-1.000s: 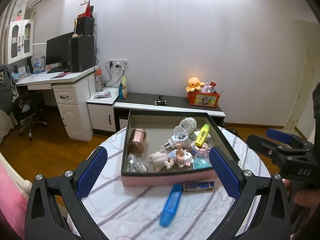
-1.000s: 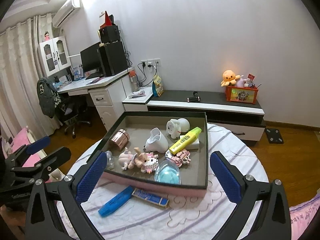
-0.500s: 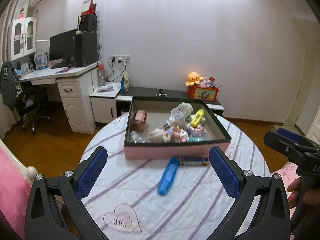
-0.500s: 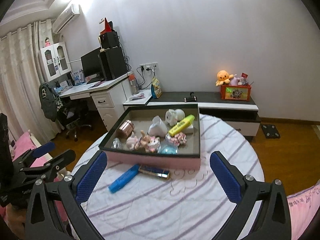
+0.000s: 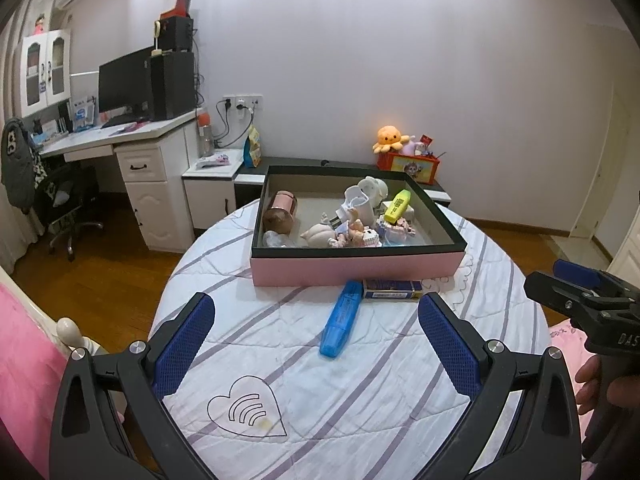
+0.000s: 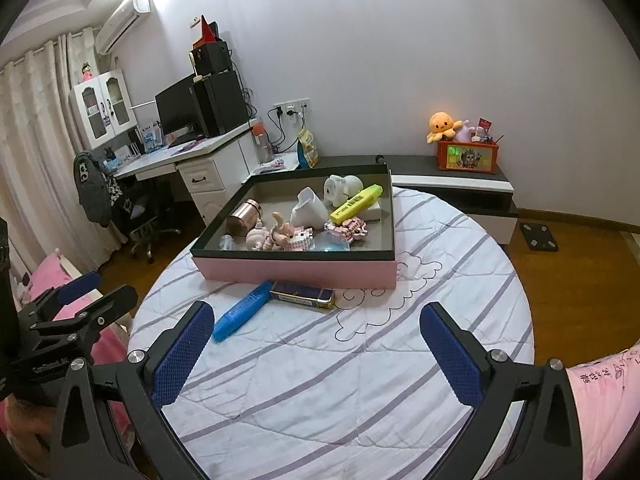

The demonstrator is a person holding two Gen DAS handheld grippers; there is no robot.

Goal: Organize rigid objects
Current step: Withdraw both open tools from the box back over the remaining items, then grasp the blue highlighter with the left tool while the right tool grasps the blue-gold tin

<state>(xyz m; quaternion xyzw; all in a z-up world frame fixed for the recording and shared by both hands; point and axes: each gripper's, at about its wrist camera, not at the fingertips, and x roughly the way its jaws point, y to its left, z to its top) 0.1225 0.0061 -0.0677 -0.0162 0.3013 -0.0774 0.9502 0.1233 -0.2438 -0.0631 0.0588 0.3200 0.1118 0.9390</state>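
Left wrist view: left gripper [image 5: 316,336] released, jaws wide apart, nothing between them, hanging above the quilted table [image 5: 360,400] in the lower half of frame. Right gripper [image 5: 576,292] shows at right edge; from this side I can't tell its gap. Right wrist view settles it: right gripper [image 6: 316,340] also spread wide, empty.

Two items lie outside the box [image 5: 356,268], both at frame centre just below its pink front wall:
- blue marker [image 5: 340,322], lying flat, long axis running from centre down-left, upper end touching or nearly touching the tin.
- tin [image 5: 392,290], flat rectangular, dark blue w/ gold edge (gold seen in right wrist view, [image 6: 302,295]), lying just beside the box wall; contact w/ wall can't be told.

Box contents, upper centre: copper can [image 5: 280,212], yellow marker [image 5: 396,202], white figurine [image 5: 370,190], small pink toys, clear bits. Crowded on right, free floor at left-rear.

Handling est. (judgement):
- Marker: light, stiff plastic, smooth round barrel, likely to roll or squirt out of pads. Take across the barrel at mid-length, pads square to long axis.
- Tin: light-ish, rigid, slick faces, thin. Sits flat on soft cloth so pads can dig under a little; take across the short width, at the middle.
- Neither looks fragile. Cloth may wrinkle and drag w/ a low approach.
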